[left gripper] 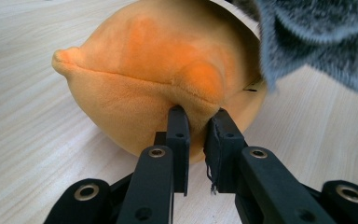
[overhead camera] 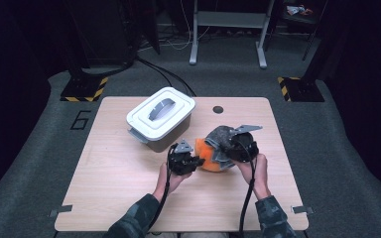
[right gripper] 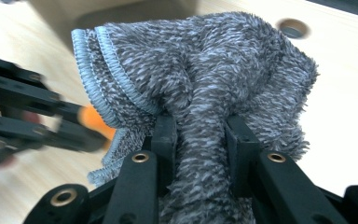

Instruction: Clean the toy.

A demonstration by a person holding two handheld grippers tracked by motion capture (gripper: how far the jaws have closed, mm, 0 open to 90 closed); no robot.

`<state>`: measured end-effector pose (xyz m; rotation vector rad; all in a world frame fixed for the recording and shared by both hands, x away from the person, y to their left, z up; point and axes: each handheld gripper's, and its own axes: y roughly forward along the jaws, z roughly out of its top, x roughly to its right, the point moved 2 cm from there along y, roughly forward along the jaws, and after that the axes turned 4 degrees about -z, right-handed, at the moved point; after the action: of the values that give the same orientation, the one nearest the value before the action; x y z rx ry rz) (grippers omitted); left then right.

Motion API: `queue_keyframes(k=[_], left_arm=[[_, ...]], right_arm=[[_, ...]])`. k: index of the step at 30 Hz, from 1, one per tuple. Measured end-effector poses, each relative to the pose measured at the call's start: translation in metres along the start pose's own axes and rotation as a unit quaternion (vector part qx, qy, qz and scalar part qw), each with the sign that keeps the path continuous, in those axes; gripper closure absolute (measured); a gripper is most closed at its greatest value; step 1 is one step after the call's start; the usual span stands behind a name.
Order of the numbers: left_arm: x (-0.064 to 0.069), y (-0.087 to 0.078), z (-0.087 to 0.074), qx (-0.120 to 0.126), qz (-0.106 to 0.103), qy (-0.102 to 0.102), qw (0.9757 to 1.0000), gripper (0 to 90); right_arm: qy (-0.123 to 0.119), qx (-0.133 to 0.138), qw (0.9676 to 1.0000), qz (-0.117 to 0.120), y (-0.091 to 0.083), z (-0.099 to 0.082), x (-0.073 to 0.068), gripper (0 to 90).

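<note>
Left gripper view: the left gripper (left gripper: 198, 123) pinches a fold of the orange plush toy (left gripper: 158, 70), which rests on the wooden table (left gripper: 23, 140). Just beside it the right gripper (right gripper: 200, 133) is clamped on a bunched grey fuzzy cloth (right gripper: 205, 60) — draped against the toy's top. Behind them stands a grey bin (overhead camera: 171, 136), its white lid (overhead camera: 161, 111) shut — contents hidden.

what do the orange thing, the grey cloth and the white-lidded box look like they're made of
The orange thing looks like a stuffed plush item: short velvety pile, a stitched seam, soft dents. The grey cloth seems to be fluffy microfibre or chenille, with a long mottled pile and a ribbed stitched hem. The white-lidded box looks like smooth moulded plastic with a matt finish, grey below; its exact material is unclear.
</note>
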<state>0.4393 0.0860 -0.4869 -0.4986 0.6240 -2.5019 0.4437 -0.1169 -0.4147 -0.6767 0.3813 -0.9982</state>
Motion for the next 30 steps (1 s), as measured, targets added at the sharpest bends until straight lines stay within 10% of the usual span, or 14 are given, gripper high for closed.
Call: queue_keyframes(k=[12,30], left_arm=[[0.000,0.000,0.000,0.001,-0.003,0.001,1.0000,80.1],[-0.001,0.001,-0.001,0.005,-0.007,-0.007,0.9999,79.9]], right_arm=[[-0.031,-0.016,0.9994,0.001,0.022,0.005,-0.023,69.3],[0.047,-0.035,0.9974,-0.042,0.018,-0.035,0.038,69.2]])
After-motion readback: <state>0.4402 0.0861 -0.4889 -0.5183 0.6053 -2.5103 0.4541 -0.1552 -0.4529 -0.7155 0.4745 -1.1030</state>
